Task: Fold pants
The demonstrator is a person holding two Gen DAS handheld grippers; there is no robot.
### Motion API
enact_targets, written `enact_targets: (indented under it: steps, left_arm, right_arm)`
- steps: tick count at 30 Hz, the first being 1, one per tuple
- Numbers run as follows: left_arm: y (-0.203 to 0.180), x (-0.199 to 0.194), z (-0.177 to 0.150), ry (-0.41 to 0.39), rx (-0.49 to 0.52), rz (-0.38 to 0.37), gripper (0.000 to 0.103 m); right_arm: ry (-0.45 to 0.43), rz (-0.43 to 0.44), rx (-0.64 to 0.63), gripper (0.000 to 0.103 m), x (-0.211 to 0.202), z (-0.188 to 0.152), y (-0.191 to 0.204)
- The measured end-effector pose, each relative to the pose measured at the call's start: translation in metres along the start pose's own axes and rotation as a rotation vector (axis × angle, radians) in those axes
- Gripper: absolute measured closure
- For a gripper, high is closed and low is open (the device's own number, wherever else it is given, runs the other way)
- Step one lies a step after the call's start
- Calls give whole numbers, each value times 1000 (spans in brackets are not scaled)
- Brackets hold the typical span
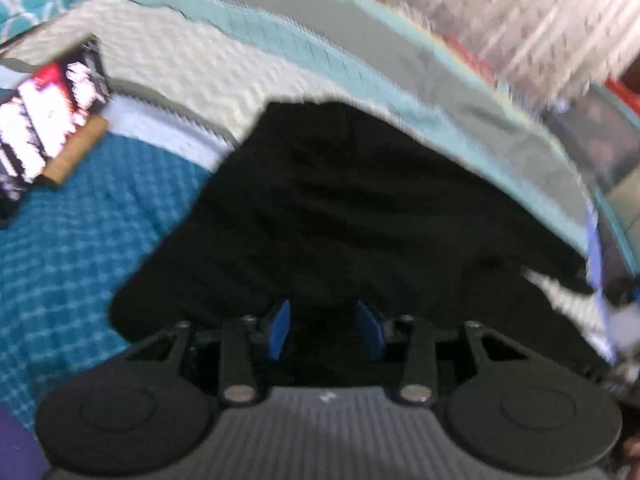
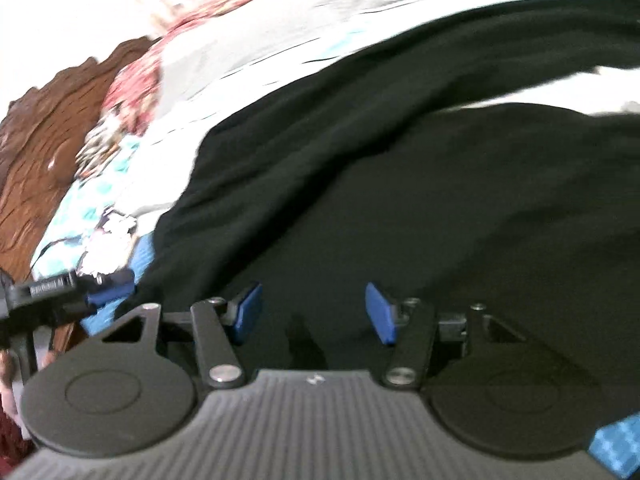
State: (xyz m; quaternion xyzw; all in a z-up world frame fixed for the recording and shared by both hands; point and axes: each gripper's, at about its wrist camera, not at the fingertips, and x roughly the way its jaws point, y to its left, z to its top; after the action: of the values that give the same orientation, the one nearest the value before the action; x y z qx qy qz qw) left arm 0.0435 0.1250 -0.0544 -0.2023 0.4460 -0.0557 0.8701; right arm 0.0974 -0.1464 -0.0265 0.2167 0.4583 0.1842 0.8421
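Black cloth: pants (image 1: 360, 216) are lying spread just ahead of both jaw pairs, on a blue-and-cream bedspread (image 1: 80, 232).
Left gripper (image 1: 325, 330): jaws are standing partly apart, gripping nothing, pants beneath.
Right gripper (image 2: 316, 312): jaws are gaping wider, empty, over dark folds.
Containers: none showing.

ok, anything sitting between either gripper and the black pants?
Nothing visible. The left gripper and right gripper both stand open directly over the black pants, bare cloth between the pads. The patterned box lies off to the side.
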Motion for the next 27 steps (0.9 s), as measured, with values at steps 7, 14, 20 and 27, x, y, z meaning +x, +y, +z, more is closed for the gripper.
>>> enact_targets:
  steps: [7, 14, 20, 27]
  left_arm:
    - [-28, 28, -11, 73, 153, 170, 61]
    - [-42, 27, -6, 82, 185, 214, 53]
    - [-60, 28, 1, 63, 227, 239, 51]
    - [-73, 34, 7, 60, 248, 268, 51]
  right_arm:
    - [-20, -42, 118, 48, 0, 0, -27]
    - [-74, -68, 86, 47, -21, -4, -35]
    - [-101, -97, 103, 47, -50, -14, -65]
    - [-126, -128, 151, 47, -69, -18, -88]
